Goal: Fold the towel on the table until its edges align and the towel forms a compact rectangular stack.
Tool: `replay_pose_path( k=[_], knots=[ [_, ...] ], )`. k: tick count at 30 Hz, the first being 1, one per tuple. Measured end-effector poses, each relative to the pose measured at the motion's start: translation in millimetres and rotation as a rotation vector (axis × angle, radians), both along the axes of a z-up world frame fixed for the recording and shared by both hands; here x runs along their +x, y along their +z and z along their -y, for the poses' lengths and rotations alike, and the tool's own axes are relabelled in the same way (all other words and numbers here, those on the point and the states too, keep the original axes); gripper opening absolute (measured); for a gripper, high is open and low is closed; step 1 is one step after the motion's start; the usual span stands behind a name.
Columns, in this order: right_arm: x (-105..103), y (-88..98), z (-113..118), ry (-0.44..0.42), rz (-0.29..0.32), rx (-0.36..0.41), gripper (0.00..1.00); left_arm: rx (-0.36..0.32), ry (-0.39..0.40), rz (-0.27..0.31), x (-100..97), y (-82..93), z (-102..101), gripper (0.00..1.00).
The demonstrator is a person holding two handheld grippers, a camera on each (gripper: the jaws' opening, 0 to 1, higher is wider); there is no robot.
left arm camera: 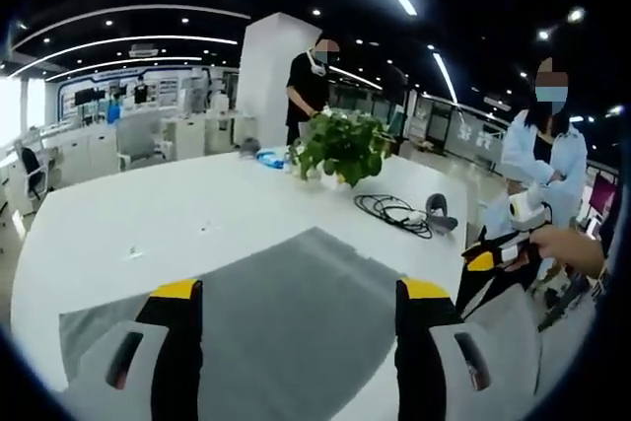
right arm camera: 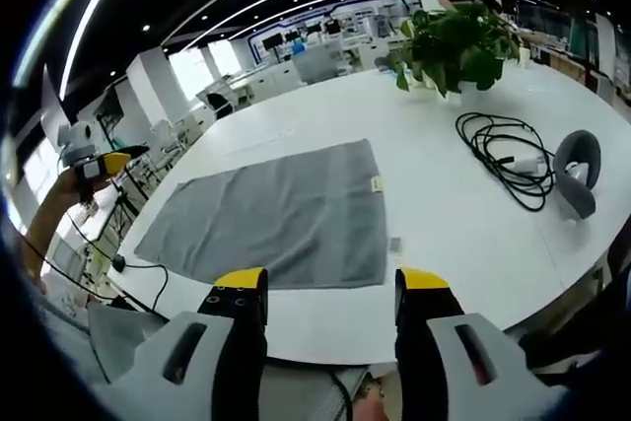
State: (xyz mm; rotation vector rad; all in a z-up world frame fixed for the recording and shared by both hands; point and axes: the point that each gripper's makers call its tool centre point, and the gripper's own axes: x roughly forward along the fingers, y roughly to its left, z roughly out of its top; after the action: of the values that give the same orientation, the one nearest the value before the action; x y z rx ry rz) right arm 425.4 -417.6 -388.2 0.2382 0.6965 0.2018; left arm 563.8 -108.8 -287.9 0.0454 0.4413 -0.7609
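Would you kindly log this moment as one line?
towel: flat, unfolded on table | left gripper: open, above towel | right gripper: open, short of table edge

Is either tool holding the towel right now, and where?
No. Both the left tool and right tool are open; the towel lies flat.

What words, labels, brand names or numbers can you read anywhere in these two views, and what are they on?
None can be read.
Small tag on the edge of the grey towel: too small to read.
Small dark item on the white table beside the towel: too small to tell if it carries print.
Background wall displays: blurred, unreadable.
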Motion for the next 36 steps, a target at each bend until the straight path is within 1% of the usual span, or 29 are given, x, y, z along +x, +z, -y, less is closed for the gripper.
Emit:
replay_pose_path(
  k=[2, 6, 7, 8, 9, 15, 18, 21, 24, 31, 36],
  knots=[
    [0.3, -1.1, 1.0, -0.002, -0.003, 0.0, 0.51, 0.001, -0.011, -0.001, 2.5, -0.1, 7.8, 0.82],
    [1.0, -2.3, 4.1, -0.009, -0.006, 0.0, 0.51, -0.011, -0.024, -0.004, 8.5, 0.7, 17.1, 0.82],
    [1.3, -2.3, 4.6, -0.012, -0.007, 0.0, 0.51, -0.014, -0.025, -0.004, 13.3, 0.1, 18.0, 0.81],
    [1.7, -2.5, 5.5, -0.014, -0.007, 0.0, 0.51, -0.013, -0.028, -0.006, 15.4, -0.5, 19.7, 0.81],
    [2.3, -3.0, 6.4, -0.014, -0.008, 0.0, 0.51, -0.011, -0.033, -0.007, 15.5, -0.7, 25.9, 0.81],
    [6.3, -6.2, 8.9, -0.013, -0.015, -0.006, 0.5, -0.006, -0.058, -0.017, 28.0, -4.9, 40.8, 0.79],
    [8.0, -8.4, 9.0, -0.013, -0.02, -0.007, 0.5, 0.002, -0.072, -0.021, 36.5, -8.4, 51.2, 0.79],
    [10.6, -12.2, 10.4, -0.011, -0.028, -0.012, 0.5, 0.006, -0.089, -0.023, 39.3, -9.9, 62.9, 0.79],
    [13.3, -14.4, 11.5, -0.011, -0.033, -0.012, 0.5, 0.009, -0.103, -0.028, 47.3, -15.8, 69.9, 0.78],
    [18.0, -17.6, 14.1, -0.01, -0.042, -0.011, 0.5, 0.023, -0.122, -0.063, 54.4, -34.3, 86.7, 0.78],
    [19.5, -20.8, 14.3, -0.01, -0.054, -0.01, 0.49, 0.033, -0.142, -0.071, 61.0, -40.5, 100.0, 0.78]
  ],
)
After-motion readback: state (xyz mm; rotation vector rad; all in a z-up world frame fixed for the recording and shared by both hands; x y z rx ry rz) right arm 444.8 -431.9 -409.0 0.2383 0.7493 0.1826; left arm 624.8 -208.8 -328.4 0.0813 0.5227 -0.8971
